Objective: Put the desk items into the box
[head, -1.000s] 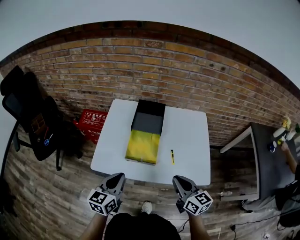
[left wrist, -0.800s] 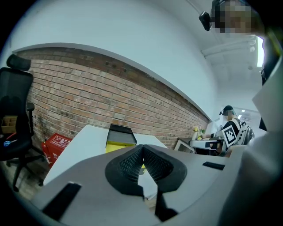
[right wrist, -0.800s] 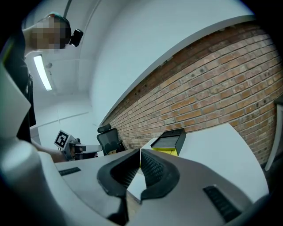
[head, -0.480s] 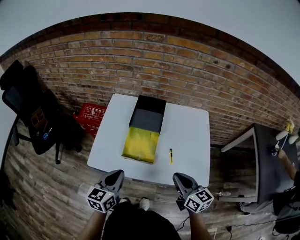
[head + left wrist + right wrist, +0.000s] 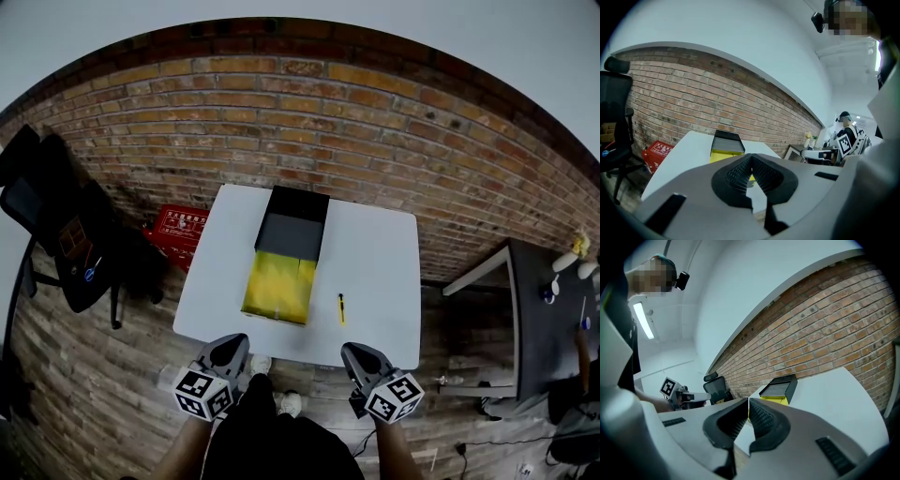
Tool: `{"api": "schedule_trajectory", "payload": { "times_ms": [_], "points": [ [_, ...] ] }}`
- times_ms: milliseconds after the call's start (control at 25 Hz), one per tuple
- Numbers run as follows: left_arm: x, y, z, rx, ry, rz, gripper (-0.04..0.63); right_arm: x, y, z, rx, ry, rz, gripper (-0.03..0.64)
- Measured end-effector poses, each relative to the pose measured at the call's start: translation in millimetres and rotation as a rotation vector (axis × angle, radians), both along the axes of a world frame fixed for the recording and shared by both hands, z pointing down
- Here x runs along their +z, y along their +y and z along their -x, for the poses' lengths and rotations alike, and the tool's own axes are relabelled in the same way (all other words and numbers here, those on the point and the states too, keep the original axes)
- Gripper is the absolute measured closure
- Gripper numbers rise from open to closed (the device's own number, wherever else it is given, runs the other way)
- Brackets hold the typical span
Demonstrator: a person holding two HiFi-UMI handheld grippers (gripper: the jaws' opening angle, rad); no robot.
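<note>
A white table [image 5: 375, 272] stands against a brick wall. On it lies a long box [image 5: 284, 262], yellow at the near end and black at the far end, also seen in the left gripper view [image 5: 725, 145] and the right gripper view [image 5: 778, 389]. A yellow-and-black pen [image 5: 342, 308] lies to the box's right. My left gripper [image 5: 232, 350] and right gripper [image 5: 354, 354] hover short of the table's near edge, both shut and empty. In their own views the left gripper's jaw tips [image 5: 750, 157] and the right gripper's jaw tips [image 5: 748, 402] meet with nothing between them.
A red crate [image 5: 180, 232] sits on the floor left of the table. A black office chair [image 5: 66, 234] stands further left. A dark desk [image 5: 548, 328] with small items is at the right, with another person's arm beside it. My feet show below the table edge.
The view has shifted slightly; the table and box sit a little higher in frame. Both grippers stay shut in nearly the same place below the table edge.
</note>
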State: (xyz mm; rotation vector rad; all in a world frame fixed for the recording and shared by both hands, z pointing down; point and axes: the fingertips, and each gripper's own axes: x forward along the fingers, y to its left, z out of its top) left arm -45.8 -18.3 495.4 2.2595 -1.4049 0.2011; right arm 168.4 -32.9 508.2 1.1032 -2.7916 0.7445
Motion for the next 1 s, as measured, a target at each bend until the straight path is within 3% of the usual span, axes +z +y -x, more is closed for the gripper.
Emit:
{"api": "schedule_trajectory", "payload": {
  "times_ms": [480,1000],
  "points": [
    [12,-59,10,0.083,0.019,0.014,0.581,29,-29,14,0.067,0.159,-0.007,0.594],
    [40,-121,13,0.295,-0.006,0.043,0.581,43,-76,46,0.178,0.237,0.032,0.594]
  ]
}}
